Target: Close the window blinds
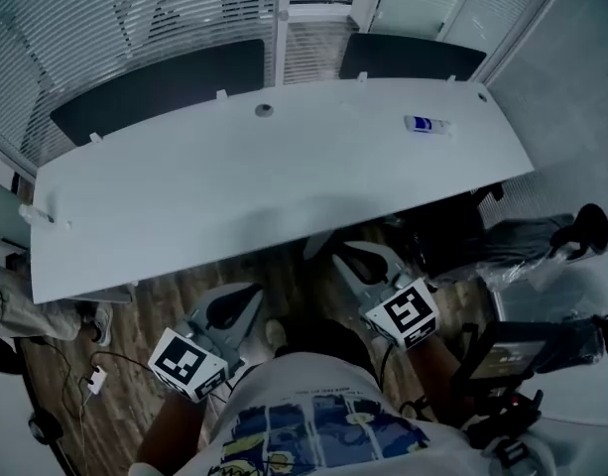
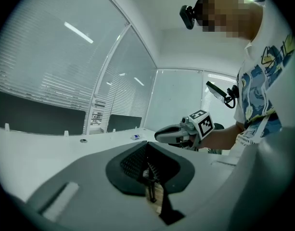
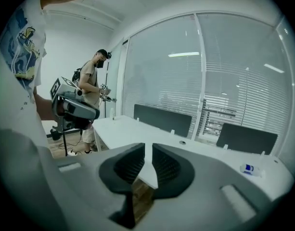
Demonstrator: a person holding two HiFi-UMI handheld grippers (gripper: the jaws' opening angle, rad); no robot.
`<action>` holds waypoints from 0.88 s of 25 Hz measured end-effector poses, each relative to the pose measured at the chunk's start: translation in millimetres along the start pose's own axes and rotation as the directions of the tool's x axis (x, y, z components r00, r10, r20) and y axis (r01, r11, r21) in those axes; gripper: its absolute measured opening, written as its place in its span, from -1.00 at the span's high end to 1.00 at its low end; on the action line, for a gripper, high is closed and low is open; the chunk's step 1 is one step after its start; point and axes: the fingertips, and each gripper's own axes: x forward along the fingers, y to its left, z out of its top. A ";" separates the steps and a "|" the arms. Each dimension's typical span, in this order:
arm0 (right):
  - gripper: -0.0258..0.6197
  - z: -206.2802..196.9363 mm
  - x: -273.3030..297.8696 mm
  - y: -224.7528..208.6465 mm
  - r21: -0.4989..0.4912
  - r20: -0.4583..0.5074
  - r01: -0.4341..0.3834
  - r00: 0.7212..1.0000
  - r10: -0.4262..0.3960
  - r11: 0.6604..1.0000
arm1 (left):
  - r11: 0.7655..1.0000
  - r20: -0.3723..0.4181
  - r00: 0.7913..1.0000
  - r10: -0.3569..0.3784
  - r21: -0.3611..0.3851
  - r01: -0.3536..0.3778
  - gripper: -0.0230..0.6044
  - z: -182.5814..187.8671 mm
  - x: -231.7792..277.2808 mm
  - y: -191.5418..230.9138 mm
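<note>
Slatted window blinds (image 1: 135, 13) hang lowered over the glass wall behind the white desk (image 1: 184, 206); they also show as blinds (image 2: 36, 81) in the left gripper view and blinds (image 3: 161, 88) in the right gripper view. Both grippers are held low near the person's body, below the desk's near edge and far from the blinds. My left gripper (image 1: 234, 307) (image 2: 148, 165) has its jaws together with nothing between them. My right gripper (image 1: 358, 258) (image 3: 148, 160) shows a narrow gap between its jaws, and that gap is empty.
Two dark partition screens (image 1: 155, 87) (image 1: 413, 59) stand along the desk's far edge. A small blue-and-white object (image 1: 425, 124) lies at the far right. Camera gear (image 1: 512, 355) sits at the lower right, cables (image 1: 95, 375) on the floor. Another person (image 3: 92, 81) stands at the desk's end.
</note>
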 end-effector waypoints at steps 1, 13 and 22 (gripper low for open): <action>0.82 4.5 9.4 -3.2 -0.007 0.002 -0.005 1.000 0.005 1.000 | 1.000 0.001 1.000 0.011 -0.006 -0.011 0.92 -0.1 -1.7 6.6; 0.82 55.1 119.6 -114.0 -0.038 0.046 0.016 0.999 -0.015 0.999 | 0.983 0.024 0.985 0.173 -0.062 -0.171 0.92 18.7 7.3 82.1; 0.73 112.2 220.7 -246.9 0.009 0.106 0.083 0.991 -0.083 0.997 | 0.941 0.076 0.939 0.335 -0.081 -0.329 0.92 59.4 32.9 135.1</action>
